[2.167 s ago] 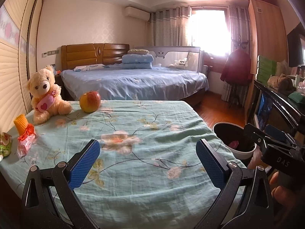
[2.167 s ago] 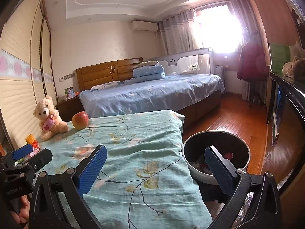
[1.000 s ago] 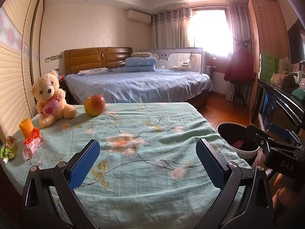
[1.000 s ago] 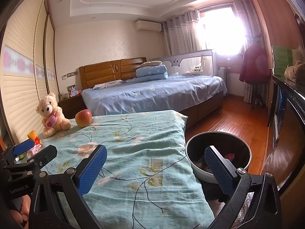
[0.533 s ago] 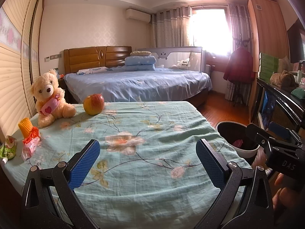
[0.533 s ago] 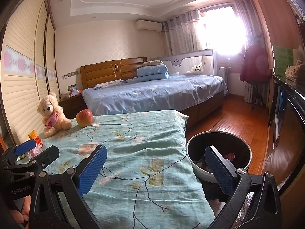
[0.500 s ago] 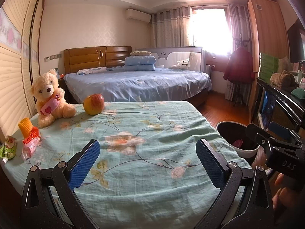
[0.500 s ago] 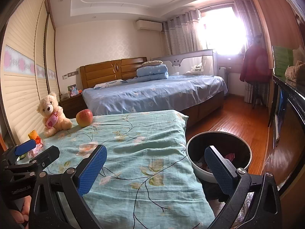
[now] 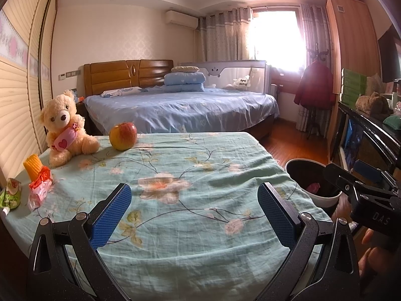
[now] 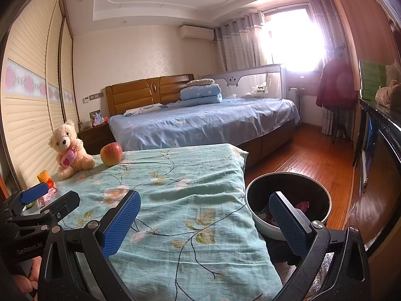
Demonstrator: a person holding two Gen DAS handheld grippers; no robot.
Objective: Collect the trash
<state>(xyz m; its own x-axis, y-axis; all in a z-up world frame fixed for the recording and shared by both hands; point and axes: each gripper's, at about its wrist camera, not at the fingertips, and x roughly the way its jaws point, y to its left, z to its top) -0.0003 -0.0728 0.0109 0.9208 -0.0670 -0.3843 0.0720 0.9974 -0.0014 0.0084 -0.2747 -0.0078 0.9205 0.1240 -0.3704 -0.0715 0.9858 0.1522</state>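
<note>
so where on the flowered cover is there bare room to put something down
The flowered cover is bare across its middle and right side, from the apple to the edge by the bin. The left edge is crowded: teddy bear, orange snack, red wrapper, green pouch.

1. Floral bedspread [image 9: 190, 165]: thin matt cloth, softly wrinkled.
2. Teddy bear [image 9: 65, 128], far left: fuzzy plush.
3. Apple [image 9: 123, 136]: smooth, slightly glossy skin.
4. Snack wrapper [image 9: 40, 190], left edge: crinkled shiny plastic.
5. Trash bin [image 10: 288, 200], right: smooth plastic, dark inside.
6. Floor [image 10: 310, 155]: glossy wood.
7. Headboard [image 9: 127, 76], far: polished wood.
</note>
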